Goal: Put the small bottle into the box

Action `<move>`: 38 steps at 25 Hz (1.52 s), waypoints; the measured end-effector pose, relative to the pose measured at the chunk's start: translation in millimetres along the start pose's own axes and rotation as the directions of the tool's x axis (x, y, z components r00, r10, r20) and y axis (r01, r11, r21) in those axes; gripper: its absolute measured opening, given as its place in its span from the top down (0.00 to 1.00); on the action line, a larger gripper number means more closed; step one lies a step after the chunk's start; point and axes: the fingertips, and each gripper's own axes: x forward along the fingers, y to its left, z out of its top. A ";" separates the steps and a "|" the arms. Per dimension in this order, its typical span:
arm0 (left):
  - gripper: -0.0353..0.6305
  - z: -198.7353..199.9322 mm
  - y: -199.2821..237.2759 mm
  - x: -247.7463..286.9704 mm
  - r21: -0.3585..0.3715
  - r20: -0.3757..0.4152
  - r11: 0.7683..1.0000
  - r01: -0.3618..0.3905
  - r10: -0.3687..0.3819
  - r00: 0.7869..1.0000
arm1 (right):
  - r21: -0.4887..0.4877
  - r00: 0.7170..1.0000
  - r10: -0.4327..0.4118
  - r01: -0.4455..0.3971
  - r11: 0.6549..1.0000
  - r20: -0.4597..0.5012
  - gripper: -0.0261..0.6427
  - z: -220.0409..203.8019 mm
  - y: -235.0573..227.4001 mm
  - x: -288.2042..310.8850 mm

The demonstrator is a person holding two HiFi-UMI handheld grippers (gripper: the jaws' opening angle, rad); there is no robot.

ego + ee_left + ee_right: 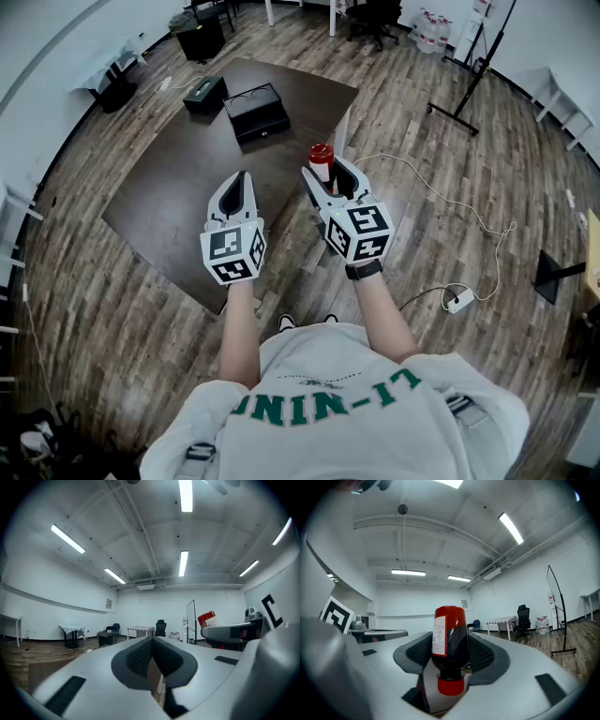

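**Small bottle [450, 639] held by the right gripper [326, 176]**

The small bottle, dark with a red cap, is squeezed between the right gripper's jaws near the counter's [178, 187] edge. The left gripper [240, 180] beside it is closed tight and empty. The open black box [265, 127] sits farther back on the counter.

One small bottle [321, 157] in all views
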 end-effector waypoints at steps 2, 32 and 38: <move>0.93 -2.8 -5.3 1.4 -0.005 -0.003 1.000 -0.005 0.005 1.000 | 0.002 1.000 0.008 -0.008 1.000 -0.005 0.61 -2.5 -4.1 -3.2; 0.93 -36.9 33.3 174.3 0.011 -0.062 1.000 -0.010 0.011 0.998 | 0.013 0.992 0.127 -0.127 0.992 -0.023 0.61 -24.9 -66.5 140.2; 0.93 -23.7 87.6 229.3 -0.003 -0.031 1.000 -0.003 0.003 1.000 | 0.021 0.990 0.138 -0.137 0.990 -0.042 0.61 -23.1 -66.4 224.8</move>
